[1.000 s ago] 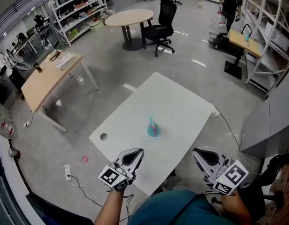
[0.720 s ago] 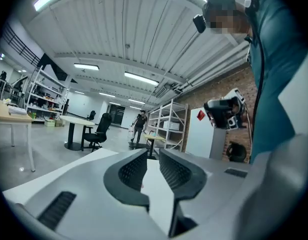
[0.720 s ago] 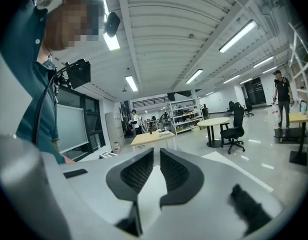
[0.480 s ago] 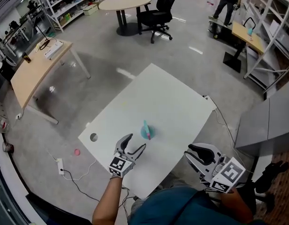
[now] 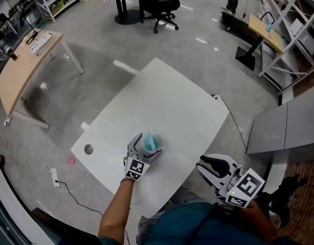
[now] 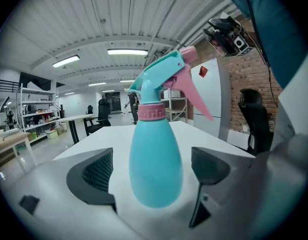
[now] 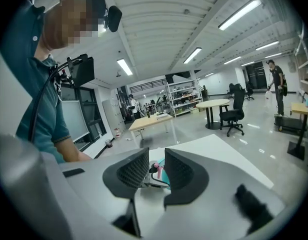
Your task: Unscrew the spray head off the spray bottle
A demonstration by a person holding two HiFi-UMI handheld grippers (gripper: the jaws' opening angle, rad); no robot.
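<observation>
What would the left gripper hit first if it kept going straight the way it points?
The bottle: its teal body stands between the left gripper's fingers, which have just been opening and apparently don't touch it.

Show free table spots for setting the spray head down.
White table is bare across its far half beyond the spray bottle, and between bottle and cable hole. Crowded only nearside: left gripper, jaws just opening, straddles the bottle; right gripper, jaws also just opening, empty, hangs by the near-right edge.
</observation>
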